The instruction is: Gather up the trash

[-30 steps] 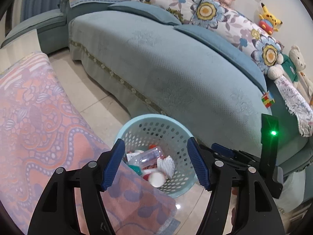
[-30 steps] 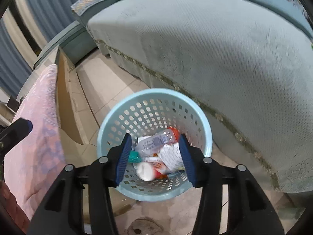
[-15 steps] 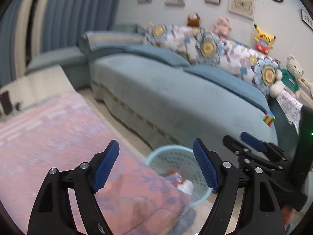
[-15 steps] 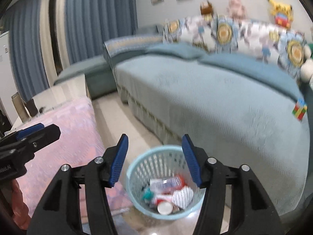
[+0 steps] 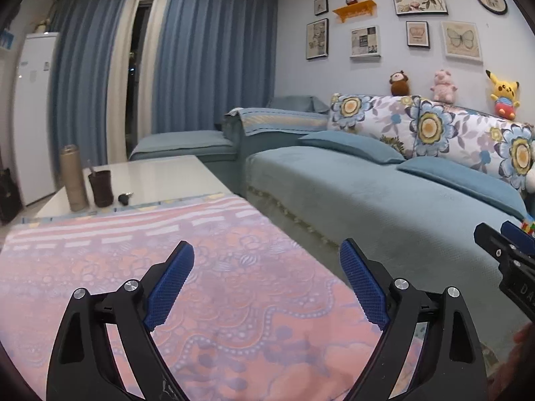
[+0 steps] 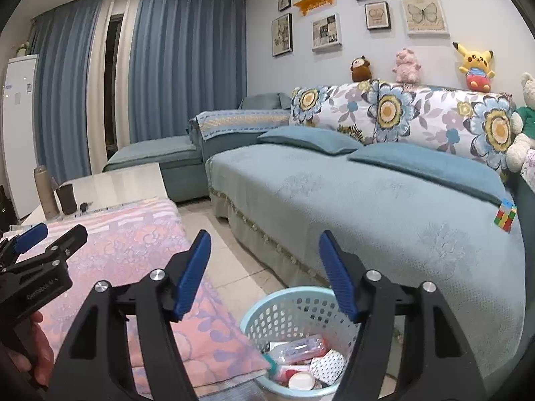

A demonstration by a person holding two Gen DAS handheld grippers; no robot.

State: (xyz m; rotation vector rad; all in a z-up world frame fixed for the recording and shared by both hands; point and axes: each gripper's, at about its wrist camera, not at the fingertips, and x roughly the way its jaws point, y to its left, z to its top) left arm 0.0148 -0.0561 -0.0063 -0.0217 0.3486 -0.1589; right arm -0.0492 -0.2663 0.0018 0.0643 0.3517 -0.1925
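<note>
The trash (image 6: 302,361) sits heaped in the pale blue basket (image 6: 267,310) on the floor by the sofa (image 6: 384,200); we could tip it by snagging the rim. It lies below our right claw (image 6: 264,267). Both it and our left claw (image 5: 267,280) are opening, empty.

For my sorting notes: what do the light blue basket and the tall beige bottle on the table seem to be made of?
Basket: probably moulded plastic, matte, given its regular round holes and thin rim. Bottle: unclear; the dull beige body with a darker cap suggests coated metal or plastic.
</note>
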